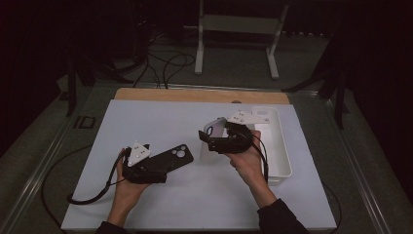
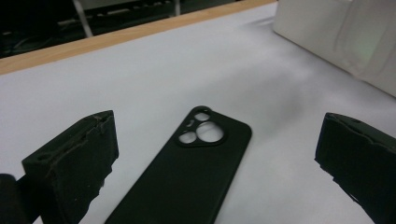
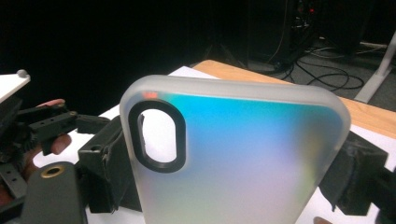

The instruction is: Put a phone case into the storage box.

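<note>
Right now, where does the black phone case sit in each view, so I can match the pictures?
High view: black phone case lies flat left of centre on the white mat, ahead of the left hand-held gripper.
Left gripper view: bottom centre, between open jaws, untouched.
Right gripper view: I cannot make it out.
Shared landmark: the table's wooden edge.
</note>
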{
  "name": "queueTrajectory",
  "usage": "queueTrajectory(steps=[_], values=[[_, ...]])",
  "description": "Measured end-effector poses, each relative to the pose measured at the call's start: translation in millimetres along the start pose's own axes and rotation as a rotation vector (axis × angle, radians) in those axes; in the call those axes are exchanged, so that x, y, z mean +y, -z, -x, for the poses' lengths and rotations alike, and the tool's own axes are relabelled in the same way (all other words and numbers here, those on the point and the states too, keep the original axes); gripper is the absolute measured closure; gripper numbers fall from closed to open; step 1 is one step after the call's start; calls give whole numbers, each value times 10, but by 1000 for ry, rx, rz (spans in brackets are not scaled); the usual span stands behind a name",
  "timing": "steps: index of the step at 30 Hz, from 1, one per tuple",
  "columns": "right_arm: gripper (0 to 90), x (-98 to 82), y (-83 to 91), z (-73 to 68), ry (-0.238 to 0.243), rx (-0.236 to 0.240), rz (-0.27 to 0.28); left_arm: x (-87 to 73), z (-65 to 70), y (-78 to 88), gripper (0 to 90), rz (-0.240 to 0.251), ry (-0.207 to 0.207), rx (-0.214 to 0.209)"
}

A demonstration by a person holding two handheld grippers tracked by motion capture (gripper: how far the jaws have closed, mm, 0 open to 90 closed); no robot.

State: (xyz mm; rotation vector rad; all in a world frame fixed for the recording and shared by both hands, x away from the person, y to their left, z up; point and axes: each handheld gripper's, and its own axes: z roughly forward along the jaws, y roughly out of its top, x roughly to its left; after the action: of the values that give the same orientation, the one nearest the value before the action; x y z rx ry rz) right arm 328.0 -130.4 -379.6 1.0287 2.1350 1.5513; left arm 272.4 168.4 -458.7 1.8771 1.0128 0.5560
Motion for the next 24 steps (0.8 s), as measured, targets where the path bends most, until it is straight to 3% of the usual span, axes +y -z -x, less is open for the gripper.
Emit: queueTrajectory(steps=[5, 18, 24], values=[[173, 23, 43, 73, -6, -18, -3, -92, -55, 47, 0, -4, -7, 17], [172, 95, 133, 239, -20, -65, 8, -326, -239, 229, 0, 7, 36, 52], [172, 129, 156, 301, -21, -82, 6, -421, -280, 312, 0, 1, 33, 66]])
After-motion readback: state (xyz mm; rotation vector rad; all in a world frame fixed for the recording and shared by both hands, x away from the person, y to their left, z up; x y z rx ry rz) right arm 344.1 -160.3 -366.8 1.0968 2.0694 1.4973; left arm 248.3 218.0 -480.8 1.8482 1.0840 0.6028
